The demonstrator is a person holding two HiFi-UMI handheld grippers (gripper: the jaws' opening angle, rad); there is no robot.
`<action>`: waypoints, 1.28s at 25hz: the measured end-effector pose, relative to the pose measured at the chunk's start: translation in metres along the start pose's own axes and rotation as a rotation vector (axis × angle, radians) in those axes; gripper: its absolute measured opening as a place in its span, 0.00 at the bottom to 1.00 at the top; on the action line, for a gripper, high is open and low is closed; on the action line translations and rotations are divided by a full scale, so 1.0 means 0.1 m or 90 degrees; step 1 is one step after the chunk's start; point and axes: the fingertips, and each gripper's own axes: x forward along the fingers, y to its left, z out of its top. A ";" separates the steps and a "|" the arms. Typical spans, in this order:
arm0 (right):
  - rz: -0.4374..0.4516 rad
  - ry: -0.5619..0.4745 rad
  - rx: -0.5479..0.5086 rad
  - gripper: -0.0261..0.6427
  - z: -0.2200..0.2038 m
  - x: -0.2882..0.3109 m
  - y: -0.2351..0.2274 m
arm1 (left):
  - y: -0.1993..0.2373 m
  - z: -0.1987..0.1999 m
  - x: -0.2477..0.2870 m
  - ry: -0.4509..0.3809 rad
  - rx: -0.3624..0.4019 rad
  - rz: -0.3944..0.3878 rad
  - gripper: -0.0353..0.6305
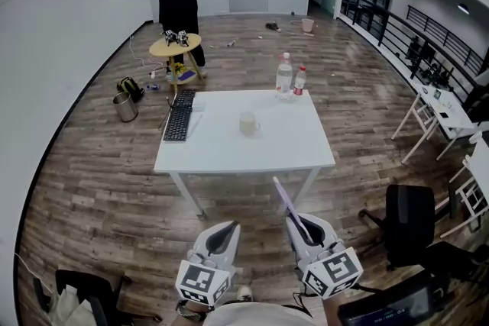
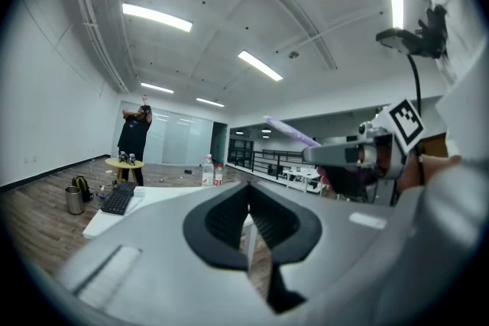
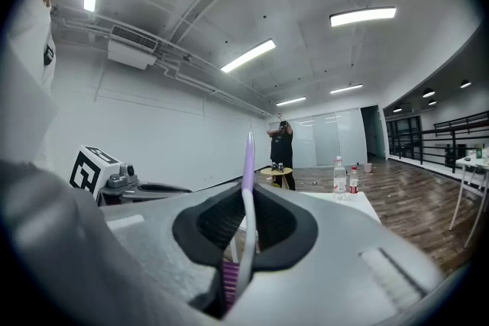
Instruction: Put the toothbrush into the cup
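1. Head view
   - The cup (image 1: 248, 124) is seen upright near the middle of the white table (image 1: 229, 153), with its mouth up.
   - Both grippers are held short of the table's near edge, well apart from the cup.
   - The cup lies straight ahead, between the lines of the two grippers.
   - The toothbrush (image 1: 283, 200) is carried in the right gripper (image 1: 302, 228). Its long axis runs forward and a little left, towards the cup.
   - The left gripper (image 1: 222, 237) is seen with nothing in it.

2. Left gripper view
   - The pads of the left gripper (image 2: 248, 198) are seen pressed together, and nothing is clamped between them.
   - The lilac handle of the toothbrush (image 2: 293, 134) is seen jutting from the right gripper (image 2: 336, 155) beside it.
   - The table (image 2: 145, 201) lies ahead.

3. Right gripper view
   - The right gripper (image 3: 246, 221) is clenched on the toothbrush (image 3: 247, 179).
   - The bristle end is tucked back between the pads, and the handle is stuck out forward and upward past the tips.
   - It is judged that the handle would enter the cup first, once tipped downward over the mouth.
   - The cup cannot be made out in this view.
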 end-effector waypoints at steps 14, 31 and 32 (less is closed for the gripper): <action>-0.009 0.007 0.009 0.07 -0.05 0.23 0.00 | 0.21 -0.04 0.10 0.013 0.008 -0.010 0.07; -0.013 0.022 0.020 0.07 -0.12 0.26 -0.06 | 0.26 -0.08 0.15 0.026 0.002 -0.007 0.07; -0.012 0.022 0.019 0.07 -0.12 0.28 -0.07 | 0.27 -0.09 0.17 0.027 0.001 -0.006 0.06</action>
